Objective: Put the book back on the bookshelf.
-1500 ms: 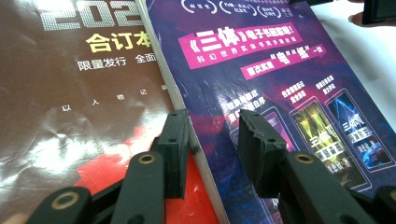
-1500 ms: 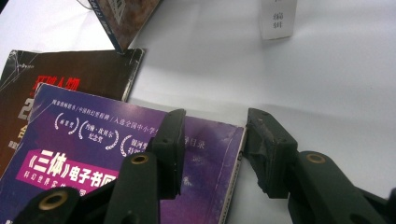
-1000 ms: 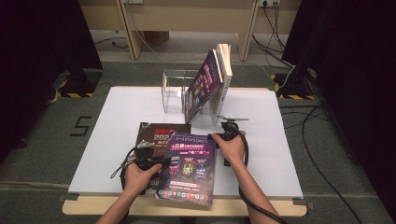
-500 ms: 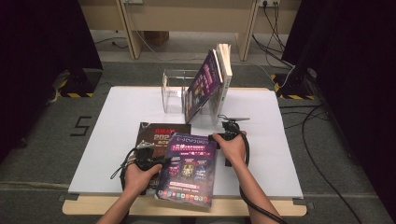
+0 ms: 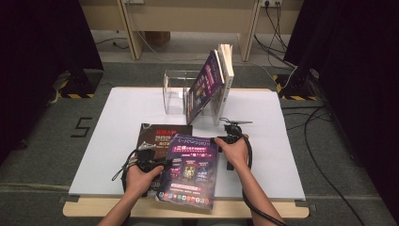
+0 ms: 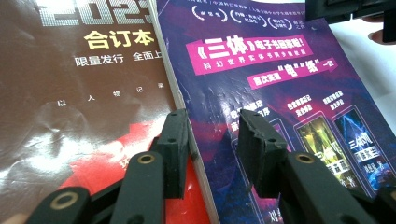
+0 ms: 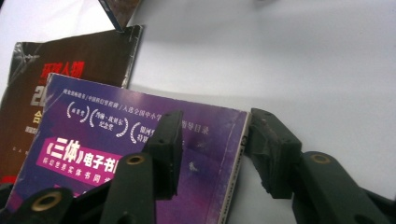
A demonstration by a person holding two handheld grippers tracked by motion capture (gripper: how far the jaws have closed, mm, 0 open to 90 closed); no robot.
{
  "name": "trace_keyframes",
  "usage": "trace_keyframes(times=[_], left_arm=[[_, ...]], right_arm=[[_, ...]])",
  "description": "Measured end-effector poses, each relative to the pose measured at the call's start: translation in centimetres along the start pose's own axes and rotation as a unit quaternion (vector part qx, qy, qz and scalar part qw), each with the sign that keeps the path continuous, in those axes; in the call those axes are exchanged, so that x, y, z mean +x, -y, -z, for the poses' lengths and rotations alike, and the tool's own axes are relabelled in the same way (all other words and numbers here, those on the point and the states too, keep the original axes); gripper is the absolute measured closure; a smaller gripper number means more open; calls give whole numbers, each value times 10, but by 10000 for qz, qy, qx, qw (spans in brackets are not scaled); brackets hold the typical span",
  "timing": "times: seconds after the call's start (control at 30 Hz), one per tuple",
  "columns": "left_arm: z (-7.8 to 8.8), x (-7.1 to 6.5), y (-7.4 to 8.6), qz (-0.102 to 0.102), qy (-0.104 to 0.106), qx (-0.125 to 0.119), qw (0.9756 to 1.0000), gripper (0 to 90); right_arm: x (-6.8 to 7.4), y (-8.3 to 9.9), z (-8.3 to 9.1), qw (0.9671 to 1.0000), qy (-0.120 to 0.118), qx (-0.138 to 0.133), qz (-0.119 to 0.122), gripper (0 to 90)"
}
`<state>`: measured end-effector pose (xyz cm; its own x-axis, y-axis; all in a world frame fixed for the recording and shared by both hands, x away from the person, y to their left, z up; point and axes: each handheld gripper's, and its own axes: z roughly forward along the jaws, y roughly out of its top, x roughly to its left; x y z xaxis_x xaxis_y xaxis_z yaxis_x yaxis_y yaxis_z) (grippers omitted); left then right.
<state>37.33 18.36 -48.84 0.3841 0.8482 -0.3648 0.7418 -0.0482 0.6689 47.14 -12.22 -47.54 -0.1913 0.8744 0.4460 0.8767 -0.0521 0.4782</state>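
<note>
High view: a purple magazine (image 5: 190,170) is held at both side edges near the front of the white bench (image 5: 282,155), overlapping a dark red magazine (image 5: 159,135) that lies flat just beside it. The left gripper (image 6: 212,140) is clamped across the purple magazine's left edge, one jaw above the cover and one below. The right gripper (image 7: 212,140) is set astride the opposite spine edge, its jaws having just been closing, contact there unclear. The two-sided hold is judged a means of keeping the floppy magazine level for carrying toward the clear rack (image 5: 176,92), well behind it, where other books (image 5: 211,84) are leaned.
</note>
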Motion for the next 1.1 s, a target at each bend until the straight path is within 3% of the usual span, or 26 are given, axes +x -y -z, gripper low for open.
trace_keyframes(times=[0.1,0.3,0.63,0.73,0.83,0.93,1.1], left_arm=[[0,0,0,19,4,-15,10000,626],[1,1,1,32,6,-31,10000,625],[1,1,1,-1,-7,-28,10000,617],[1,1,1,-17,0,-40,10000,615],[2,2,1,21,49,-41,10000,611],[4,5,2,45,167,-7,9999,601],[12,8,3,86,270,-133,9995,575]], right_arm=[[0,2,0,9986,-404,317,-142,596],[6,3,-1,9991,-205,288,226,598],[7,4,0,9986,-171,261,429,676],[8,1,6,9979,-406,209,448,759],[11,0,11,9976,-486,160,472,774],[12,-1,17,9972,-658,96,346,787],[19,-3,26,9951,-901,-85,409,806]])
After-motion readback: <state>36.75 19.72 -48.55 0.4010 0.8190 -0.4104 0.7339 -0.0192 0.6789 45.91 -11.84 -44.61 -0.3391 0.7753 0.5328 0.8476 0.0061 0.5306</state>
